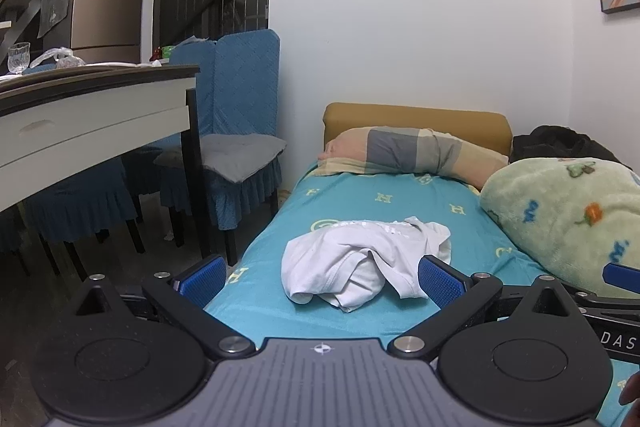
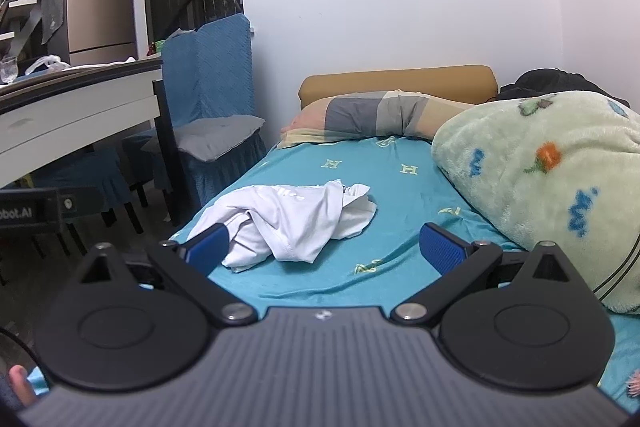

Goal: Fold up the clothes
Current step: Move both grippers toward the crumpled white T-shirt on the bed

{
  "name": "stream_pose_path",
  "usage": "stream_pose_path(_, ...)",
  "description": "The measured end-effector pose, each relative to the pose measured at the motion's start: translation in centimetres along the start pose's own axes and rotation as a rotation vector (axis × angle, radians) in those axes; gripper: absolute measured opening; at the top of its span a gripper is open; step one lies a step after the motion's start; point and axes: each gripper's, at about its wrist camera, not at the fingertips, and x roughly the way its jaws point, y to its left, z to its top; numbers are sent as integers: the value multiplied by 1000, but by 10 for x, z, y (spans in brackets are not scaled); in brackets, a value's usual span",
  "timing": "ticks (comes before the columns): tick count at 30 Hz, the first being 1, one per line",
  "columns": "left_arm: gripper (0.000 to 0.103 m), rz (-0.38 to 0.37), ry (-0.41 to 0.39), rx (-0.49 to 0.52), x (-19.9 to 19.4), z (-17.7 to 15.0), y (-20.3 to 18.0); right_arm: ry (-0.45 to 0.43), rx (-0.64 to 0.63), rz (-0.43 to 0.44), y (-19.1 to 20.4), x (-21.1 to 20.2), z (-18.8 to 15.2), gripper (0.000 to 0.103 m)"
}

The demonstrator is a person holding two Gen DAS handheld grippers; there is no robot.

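A crumpled white garment (image 1: 360,259) lies in a heap on the teal bed sheet (image 1: 400,203); it also shows in the right wrist view (image 2: 288,223). My left gripper (image 1: 320,279) is open and empty, hovering just short of the garment's near edge, its blue pads (image 1: 440,281) spread wide. My right gripper (image 2: 324,247) is open and empty, to the right of the garment, its left pad (image 2: 208,247) near the garment's near-left edge. The right gripper's fingertip shows at the right edge of the left wrist view (image 1: 620,273).
A green fleece blanket (image 2: 552,179) is bunched on the bed's right side. A checked pillow (image 1: 412,155) lies by the tan headboard (image 1: 416,117). A white table (image 1: 92,123) and blue-covered chairs (image 1: 240,147) stand left of the bed.
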Motion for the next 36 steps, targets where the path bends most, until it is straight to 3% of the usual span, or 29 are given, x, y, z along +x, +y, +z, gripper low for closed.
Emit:
stream_pose_path(11, 103, -6, 11, -4, 22, -14, 3, -10, 5, 13, -6, 6, -4, 103)
stream_pose_path(17, 103, -9, 4, 19, 41, -16, -3, -92, 72, 65, -10, 7, -11, 103)
stream_pose_path(23, 103, -96, 60, -33, 55, -9, 11, -134, 84, 27, -13, 7, -14, 103)
stream_pose_path(29, 103, -129, 6, -23, 51, -11, 20, -183, 106, 27, -7, 4, -18, 103)
stream_pose_path(33, 103, -41, -35, 10, 44, -7, 22, -169, 126, -16, -1, 7, -20, 103)
stream_pose_path(36, 103, -23, -73, 12, 33, -3, 29, -150, 138, -40, 1, 5, -18, 103)
